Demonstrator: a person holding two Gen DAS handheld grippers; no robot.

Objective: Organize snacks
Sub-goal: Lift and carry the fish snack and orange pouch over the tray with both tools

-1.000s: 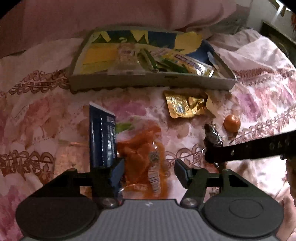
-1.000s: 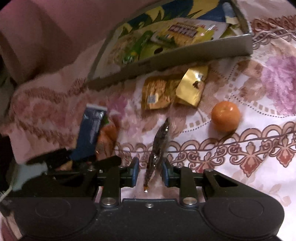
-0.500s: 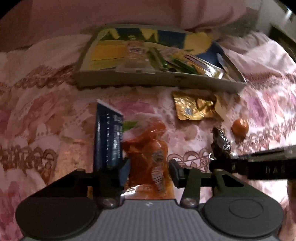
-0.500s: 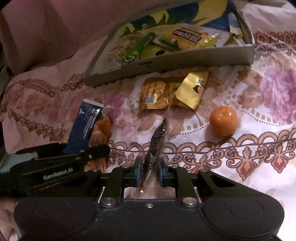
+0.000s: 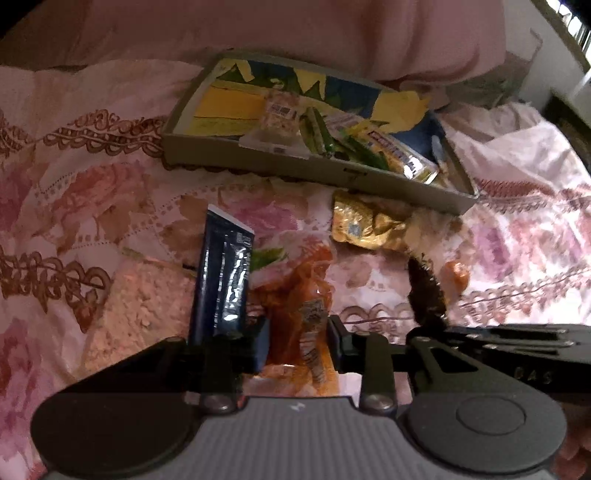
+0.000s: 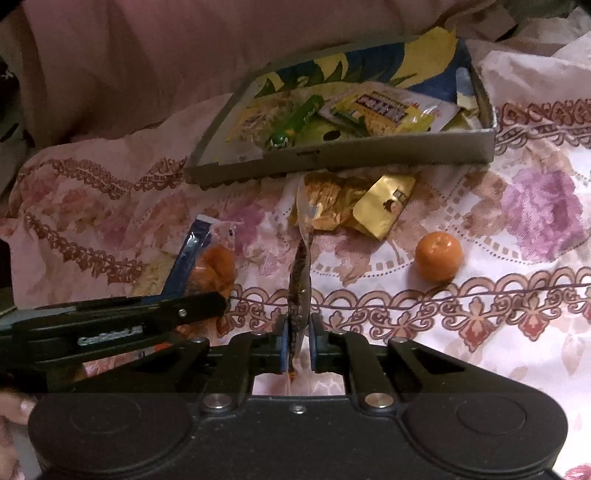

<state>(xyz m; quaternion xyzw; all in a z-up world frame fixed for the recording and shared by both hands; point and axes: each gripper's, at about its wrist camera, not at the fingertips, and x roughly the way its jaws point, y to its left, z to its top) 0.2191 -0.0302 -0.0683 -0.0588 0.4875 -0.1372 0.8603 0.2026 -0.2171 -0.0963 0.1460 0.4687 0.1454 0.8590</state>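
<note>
An orange snack bag (image 5: 301, 314) lies on the flowered cloth between the pads of my left gripper (image 5: 297, 343). Its jaws are closing and the pads touch the bag's sides. A dark blue packet (image 5: 221, 280) lies against the bag's left side. My right gripper (image 6: 298, 347) is closing on a thin dark packet (image 6: 299, 284), which stands on edge, pinched at its near end. That packet (image 5: 424, 291) also shows in the left wrist view, right of the orange bag. A shallow cardboard box (image 6: 369, 151) with several snacks in it sits beyond.
Two gold packets (image 6: 384, 206) lie just in front of the box. A tangerine (image 6: 439, 254) rests on the cloth to the right. A pale crumbly packet (image 5: 144, 299) lies left of the blue one. A pink pillow (image 5: 258, 29) rises behind the box (image 5: 258, 162).
The left jaws have narrowed onto the orange bag. The right jaws have closed on the dark packet and raised it slightly, so it now stands upright off the cloth.
</note>
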